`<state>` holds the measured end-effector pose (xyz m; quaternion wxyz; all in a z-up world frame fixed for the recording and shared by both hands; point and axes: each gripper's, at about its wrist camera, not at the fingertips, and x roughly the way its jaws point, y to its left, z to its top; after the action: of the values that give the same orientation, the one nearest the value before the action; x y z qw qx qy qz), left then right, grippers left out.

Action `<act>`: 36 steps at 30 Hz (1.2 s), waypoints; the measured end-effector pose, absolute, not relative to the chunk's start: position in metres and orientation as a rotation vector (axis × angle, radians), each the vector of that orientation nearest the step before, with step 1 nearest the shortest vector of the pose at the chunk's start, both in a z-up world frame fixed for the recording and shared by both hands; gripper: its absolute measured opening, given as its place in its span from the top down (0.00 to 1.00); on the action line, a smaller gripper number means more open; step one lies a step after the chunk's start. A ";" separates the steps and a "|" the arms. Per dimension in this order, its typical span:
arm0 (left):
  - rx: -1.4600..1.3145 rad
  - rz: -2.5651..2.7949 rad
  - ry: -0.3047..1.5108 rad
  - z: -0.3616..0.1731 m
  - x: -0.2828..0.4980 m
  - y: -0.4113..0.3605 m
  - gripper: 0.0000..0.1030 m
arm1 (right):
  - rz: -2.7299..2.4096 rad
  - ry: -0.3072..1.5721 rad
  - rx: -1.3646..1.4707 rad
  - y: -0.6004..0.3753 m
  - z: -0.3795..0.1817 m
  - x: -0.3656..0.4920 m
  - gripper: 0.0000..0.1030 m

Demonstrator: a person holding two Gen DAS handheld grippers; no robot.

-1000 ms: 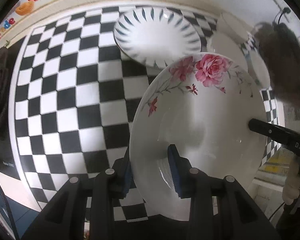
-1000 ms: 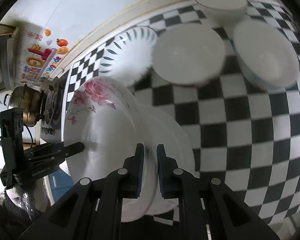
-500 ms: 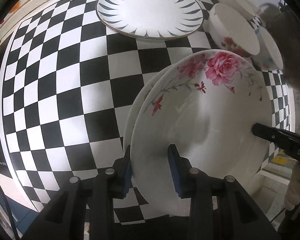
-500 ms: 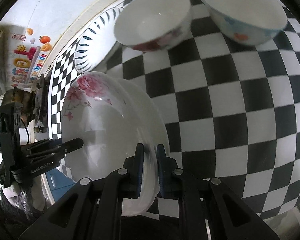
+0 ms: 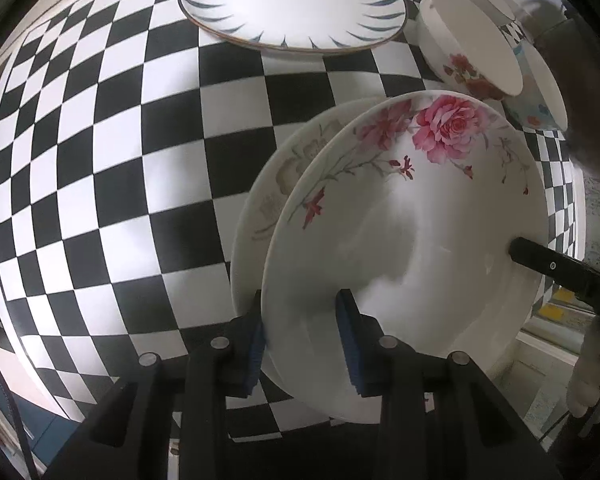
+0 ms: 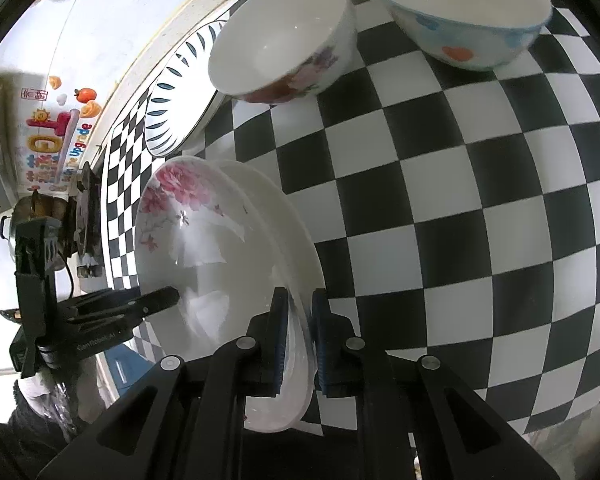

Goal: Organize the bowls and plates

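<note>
Gripping opposite edges of the same rose plate (image 5: 412,232), both grippers are clamped on its rim. The left gripper (image 5: 302,344) has its blue pads either side of the near edge, set fairly narrow, and the right gripper (image 6: 298,340) is pinched almost shut on the far edge, so it's a 2-handed carry. In the left view you can see the right gripper's black finger poking over the plate's rim on the right side.

Right underneath sits a second plate (image 5: 272,184), plain white with a faded grey pattern, lying on the checkered bench (image 5: 100,160). The rose plate looks tilted over it and nearly nested, but I can't tell if they're actually touching yet.

Further out: a blue-striped plate (image 5: 292,4) near the back edge, a bowl with red flowers (image 6: 284,40), and a bowl with blue and orange spots (image 6: 460,12) beside it. A third white bowl peeks in at the top of the left view.

My read: this is the stacking step, rose plate going onto the plain one. Next move probably calls for levelling it, settling it centred, then easing both grippers open together so it doesn't clack or slide off. After that the striped plate and the bowls remain to be sorted.
</note>
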<state>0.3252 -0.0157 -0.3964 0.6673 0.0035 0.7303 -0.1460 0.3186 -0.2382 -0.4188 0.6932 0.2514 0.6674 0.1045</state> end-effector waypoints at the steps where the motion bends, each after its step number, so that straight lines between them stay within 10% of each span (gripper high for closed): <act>1: 0.009 -0.332 1.651 -0.397 0.326 -0.015 0.70 | 0.235 1.491 0.562 -0.238 -0.419 0.318 0.86; 36: 0.056 -0.251 1.558 -0.362 0.313 -0.012 0.69 | 0.173 1.656 0.441 -0.221 -0.417 0.325 0.83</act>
<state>0.3132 -0.0119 -0.3617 0.7041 0.0250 0.7006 -0.1130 0.3253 -0.2210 -0.4169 0.6516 0.1944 0.7292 0.0762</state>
